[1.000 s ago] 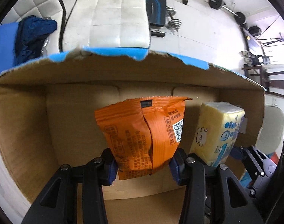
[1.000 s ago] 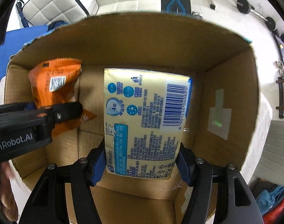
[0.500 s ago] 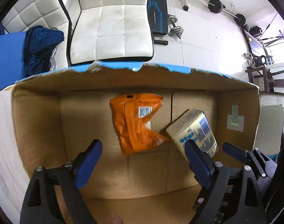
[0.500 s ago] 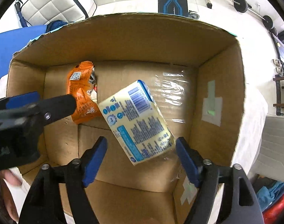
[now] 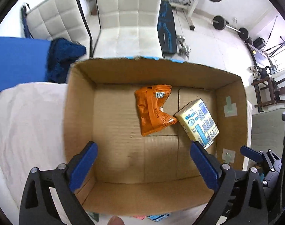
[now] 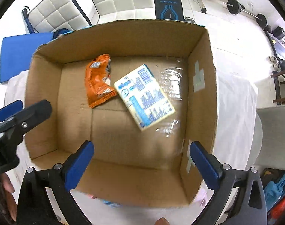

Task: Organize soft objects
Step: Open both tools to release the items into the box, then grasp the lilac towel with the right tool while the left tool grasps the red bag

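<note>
Your left gripper [image 5: 143, 166] hovers above the near edge of the open brown cardboard box [image 5: 78, 112], its blue-padded fingers [image 5: 83, 166] spread wide with nothing between them. Your right gripper [image 6: 142, 166] is likewise spread wide and empty, held above the near wall of the same box [image 6: 200, 86].

On the box floor lies the crumpled orange foil snack packet [image 5: 153, 109], resting flat near the far wall, roughly at the centre. The pale yellow soft tissue pack with blue print [image 5: 197, 121] lies just to its right, set at a diagonal, with one corner touching the lower tip of the packet. In the right wrist view the snack packet [image 6: 99, 86] and the tissue pack [image 6: 144, 97] show the same arrangement: touching at the corner, barcode end of the pack toward the far wall. A patch of clear glossy tape [image 6: 172, 78] shines on the floor beside the pack.

The box stands on a white cloth-covered surface [image 5: 29, 123]. Beyond it are a white quilted chair [image 5: 129, 18], a dark blue knitted garment [image 5: 64, 56] and a blue and black weight bench [image 5: 165, 26].
</note>
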`<state>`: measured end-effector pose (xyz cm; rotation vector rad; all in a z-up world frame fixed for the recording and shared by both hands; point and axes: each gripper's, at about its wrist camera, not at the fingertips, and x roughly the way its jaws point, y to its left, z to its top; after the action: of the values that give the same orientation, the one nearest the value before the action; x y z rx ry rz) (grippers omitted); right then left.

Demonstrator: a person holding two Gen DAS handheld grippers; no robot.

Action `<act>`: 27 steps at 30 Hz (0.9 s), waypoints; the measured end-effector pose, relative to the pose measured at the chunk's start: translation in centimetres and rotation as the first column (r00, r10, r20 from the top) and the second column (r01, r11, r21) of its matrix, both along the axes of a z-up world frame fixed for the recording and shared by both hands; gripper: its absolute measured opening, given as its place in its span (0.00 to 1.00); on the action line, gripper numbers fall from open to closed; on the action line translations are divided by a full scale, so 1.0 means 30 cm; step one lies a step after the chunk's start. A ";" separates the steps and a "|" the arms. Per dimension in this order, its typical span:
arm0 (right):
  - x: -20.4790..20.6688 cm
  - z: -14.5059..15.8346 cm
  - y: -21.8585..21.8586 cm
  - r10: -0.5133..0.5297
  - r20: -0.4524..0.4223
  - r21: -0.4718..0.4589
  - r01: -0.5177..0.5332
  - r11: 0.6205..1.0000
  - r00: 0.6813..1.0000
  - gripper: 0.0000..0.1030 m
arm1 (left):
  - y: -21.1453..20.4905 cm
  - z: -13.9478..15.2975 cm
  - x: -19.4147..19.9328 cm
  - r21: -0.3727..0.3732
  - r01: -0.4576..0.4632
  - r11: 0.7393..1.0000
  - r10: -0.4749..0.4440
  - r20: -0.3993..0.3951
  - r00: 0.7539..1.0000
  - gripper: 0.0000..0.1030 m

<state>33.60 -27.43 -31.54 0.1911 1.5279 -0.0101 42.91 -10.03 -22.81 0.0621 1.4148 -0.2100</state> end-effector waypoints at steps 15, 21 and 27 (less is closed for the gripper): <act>-0.384 0.116 -0.100 -0.031 0.029 -0.008 0.031 0.999 0.999 1.00 | 0.122 0.212 -0.415 0.046 0.006 0.999 -0.015 0.188 0.982 0.98; -0.501 -0.002 -0.212 0.033 -0.043 -0.156 -0.039 0.987 0.999 1.00 | 0.117 0.065 -0.547 0.094 0.021 0.995 -0.029 0.092 0.995 0.98; -0.488 -0.190 -0.197 0.199 -0.132 -0.231 -0.225 0.946 0.971 1.00 | 0.060 -0.152 -0.587 0.126 0.041 0.991 -0.035 -0.050 0.998 0.98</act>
<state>18.96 -33.35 -37.25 -0.1751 1.6320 -0.0382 25.30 -8.23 -27.36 0.1903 1.4740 -0.1530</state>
